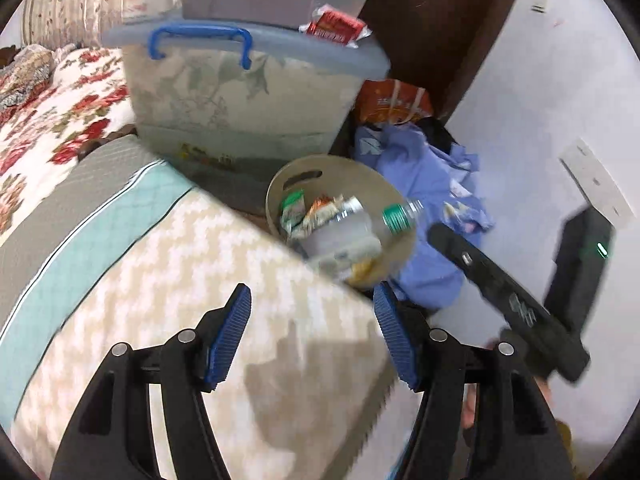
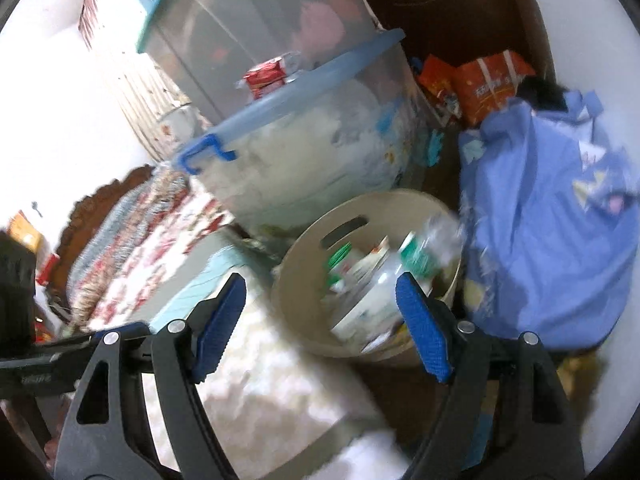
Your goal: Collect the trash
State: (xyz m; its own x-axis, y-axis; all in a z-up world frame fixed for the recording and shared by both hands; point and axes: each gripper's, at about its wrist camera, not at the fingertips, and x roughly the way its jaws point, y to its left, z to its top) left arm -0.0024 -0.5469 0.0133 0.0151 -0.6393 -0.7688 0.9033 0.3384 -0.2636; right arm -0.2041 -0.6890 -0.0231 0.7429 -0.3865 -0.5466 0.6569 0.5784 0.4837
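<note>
Left wrist view: left gripper nearest, jaws spread wide, nothing btwn the blue pads, hanging over the zigzag-pattern bedding. Just past its tips sits the beige trash bin on the floor by the bed edge. A clear plastic bottle w/ green cap lies blurred across the bin's mouth, on top of crumpled wrappers; can't tell if it's resting or mid-air. To the right, the right gripper's black body crosses the frame beside the bin.

Right wrist view: right gripper also wide apart, empty; bin directly ahead, its near rim btwn the fingertips, bottle inside and apart from both pads.

Farther back: blue cloth heap right of the bin, clear storage box w/ blue lid behind it, red packet on that lid, orange bags in the corner.
</note>
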